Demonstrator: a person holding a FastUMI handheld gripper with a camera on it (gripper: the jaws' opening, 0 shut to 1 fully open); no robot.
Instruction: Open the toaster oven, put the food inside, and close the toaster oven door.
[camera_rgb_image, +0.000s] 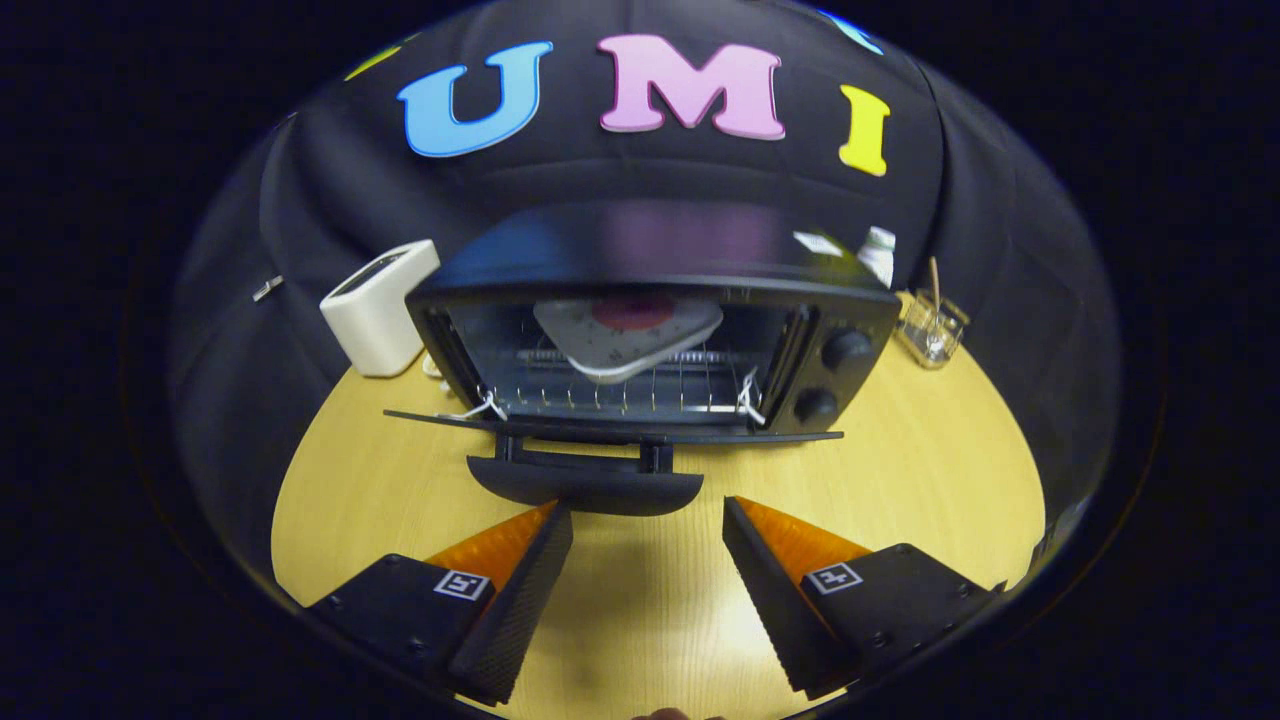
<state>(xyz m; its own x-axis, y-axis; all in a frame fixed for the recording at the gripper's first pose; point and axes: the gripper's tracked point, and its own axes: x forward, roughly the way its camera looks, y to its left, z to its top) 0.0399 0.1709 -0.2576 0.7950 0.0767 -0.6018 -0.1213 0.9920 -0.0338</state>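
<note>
A black toaster oven (850, 330) stands on the wooden table (930, 480) with its door (610, 428) folded down flat toward me. Inside on the wire rack (620, 395) rests a white plate (625, 340) carrying a dark red piece of food (633, 310). The door's handle (585, 490) sits just ahead of my fingertips. My gripper (648, 515) is open, its fingers spread wide with nothing between them, just short of the handle.
A white toaster (375, 305) stands to the left of the oven. To the right of the oven is a clear glass holder (932, 330) with a stick in it, and a white bottle (878, 252) behind the oven's right corner.
</note>
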